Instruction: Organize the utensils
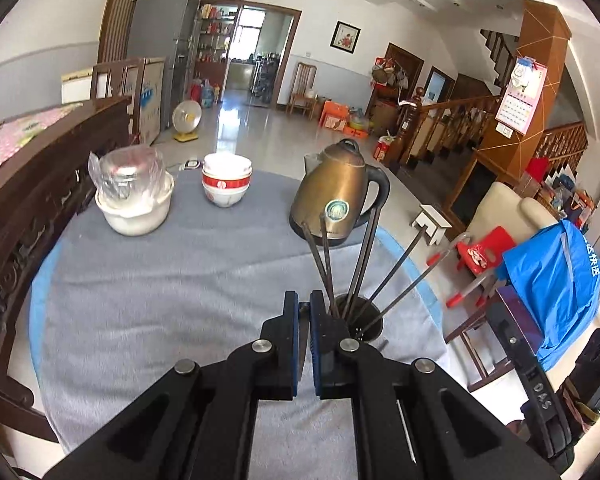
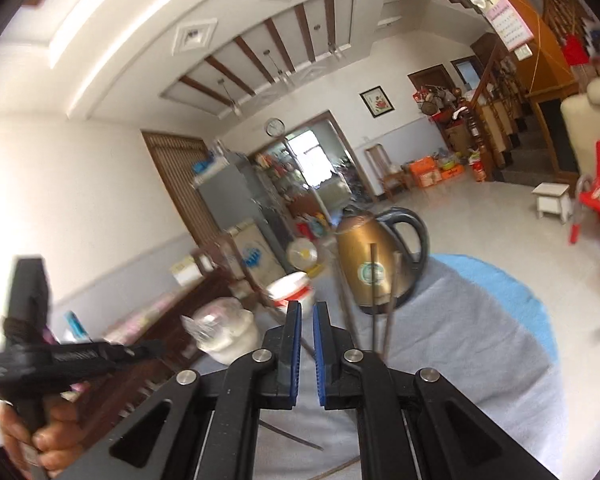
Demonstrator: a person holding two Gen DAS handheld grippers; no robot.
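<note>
A dark metal holder cup [image 1: 360, 320] stands on the grey-clothed table [image 1: 172, 280] with several dark chopsticks [image 1: 364, 256] fanning out of it. My left gripper [image 1: 304, 308] hovers just left of the cup, shut on a thin dark chopstick that shows only as a strip between its blue pads. In the right wrist view my right gripper [image 2: 307, 310] is shut with nothing between its pads; the chopsticks [image 2: 374, 300] rise just right of it. One loose chopstick [image 2: 296, 438] lies on the cloth below. A hand [image 2: 40, 444] holds the blurred left tool at lower left.
A bronze kettle [image 1: 336, 196] stands behind the holder cup. At the back of the table are stacked red-and-white bowls [image 1: 226, 182] and a white bowl with a plastic-wrapped glass [image 1: 134, 192]. A carved dark wooden bench [image 1: 28, 200] borders the table's left; a blue bag [image 1: 556, 280] lies right.
</note>
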